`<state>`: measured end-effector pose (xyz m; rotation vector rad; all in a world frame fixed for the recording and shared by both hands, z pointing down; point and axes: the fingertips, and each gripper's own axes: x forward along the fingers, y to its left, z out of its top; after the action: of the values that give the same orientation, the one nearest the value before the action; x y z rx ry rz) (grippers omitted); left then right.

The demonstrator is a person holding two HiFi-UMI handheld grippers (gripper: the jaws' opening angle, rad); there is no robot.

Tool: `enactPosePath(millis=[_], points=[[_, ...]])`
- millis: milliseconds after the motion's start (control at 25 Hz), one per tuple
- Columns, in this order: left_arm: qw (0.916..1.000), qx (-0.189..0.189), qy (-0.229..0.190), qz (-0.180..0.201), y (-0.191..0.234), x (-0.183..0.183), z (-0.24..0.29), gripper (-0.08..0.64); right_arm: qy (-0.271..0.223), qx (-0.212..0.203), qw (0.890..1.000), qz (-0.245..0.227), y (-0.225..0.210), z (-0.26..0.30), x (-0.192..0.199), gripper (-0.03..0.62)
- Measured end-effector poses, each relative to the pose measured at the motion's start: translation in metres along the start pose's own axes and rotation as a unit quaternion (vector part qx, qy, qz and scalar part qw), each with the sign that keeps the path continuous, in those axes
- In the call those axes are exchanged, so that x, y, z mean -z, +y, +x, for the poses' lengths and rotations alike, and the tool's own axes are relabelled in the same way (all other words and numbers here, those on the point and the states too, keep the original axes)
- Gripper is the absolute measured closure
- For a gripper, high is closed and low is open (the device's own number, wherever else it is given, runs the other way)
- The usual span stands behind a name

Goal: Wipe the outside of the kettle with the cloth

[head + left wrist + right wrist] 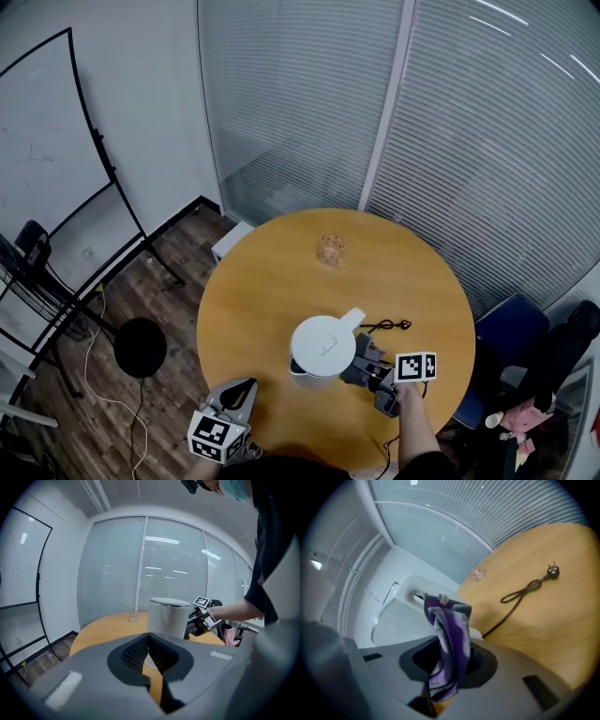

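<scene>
A white kettle (322,349) stands on the round wooden table (272,291), near its front edge. My right gripper (367,362) is close against the kettle's right side, shut on a purple-and-white cloth (449,639). In the right gripper view the cloth stands up out of the jaws right in front of the kettle (401,620); whether it touches I cannot tell. My left gripper (242,389) is at the table's front left edge, shut and empty, a short way from the kettle (168,617), which shows straight ahead beyond its jaws with the right gripper (200,621) beside it.
A black power cord (388,326) lies loose on the table right of the kettle, its plug (553,570) at the far end. A small clear glass (330,249) stands near the table's far edge. Glass walls with blinds lie beyond; a dark blue chair (511,330) is at the right.
</scene>
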<state>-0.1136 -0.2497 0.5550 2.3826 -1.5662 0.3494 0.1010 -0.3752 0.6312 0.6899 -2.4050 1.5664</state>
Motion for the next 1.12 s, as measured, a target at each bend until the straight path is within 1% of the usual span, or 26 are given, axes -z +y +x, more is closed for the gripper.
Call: enactPosePath(millis=[120, 240, 400, 520, 680, 800, 880, 960, 1120], points=[[0.9999, -0.01, 0.002, -0.003, 0.002, 0.002, -0.003, 0.548, 0.025, 0.054, 0.998, 0.004, -0.033, 0.015, 0.018, 0.495], [0.9998, -0.019, 0.002, -0.004, 0.003, 0.002, -0.007, 0.548, 0.031, 0.108, 0.994, 0.01, -0.058, 0.023, 0.032, 0.495], [0.9996, -0.026, 0.002, -0.005, 0.007, 0.002, -0.014, 0.548, 0.03, 0.18, 0.983, 0.003, -0.078, 0.029, 0.048, 0.495], [0.9997, -0.022, 0.0, -0.005, 0.008, 0.001, -0.017, 0.548, 0.015, 0.216, 0.976, -0.003, -0.082, 0.029, 0.052, 0.495], [1.0, -0.007, -0.007, 0.0, 0.007, 0.0, -0.021, 0.548, -0.038, 0.249, 0.968, -0.017, -0.069, 0.015, 0.048, 0.495], [0.9999, 0.005, -0.011, 0.003, 0.009, 0.0, -0.026, 0.548, -0.093, 0.27, 0.958, -0.037, -0.046, -0.003, 0.047, 0.495], [0.9998, 0.015, -0.014, 0.004, 0.011, 0.001, -0.032, 0.548, -0.128, 0.279, 0.951, -0.044, -0.026, -0.015, 0.053, 0.495], [0.9995, 0.026, -0.017, 0.006, 0.016, 0.003, -0.041, 0.548, -0.161, 0.282, 0.945, -0.044, -0.003, -0.023, 0.065, 0.495], [0.9983, 0.054, -0.02, 0.012, 0.026, 0.01, -0.059, 0.549, -0.225, 0.274, 0.934, -0.034, 0.042, -0.032, 0.094, 0.495]])
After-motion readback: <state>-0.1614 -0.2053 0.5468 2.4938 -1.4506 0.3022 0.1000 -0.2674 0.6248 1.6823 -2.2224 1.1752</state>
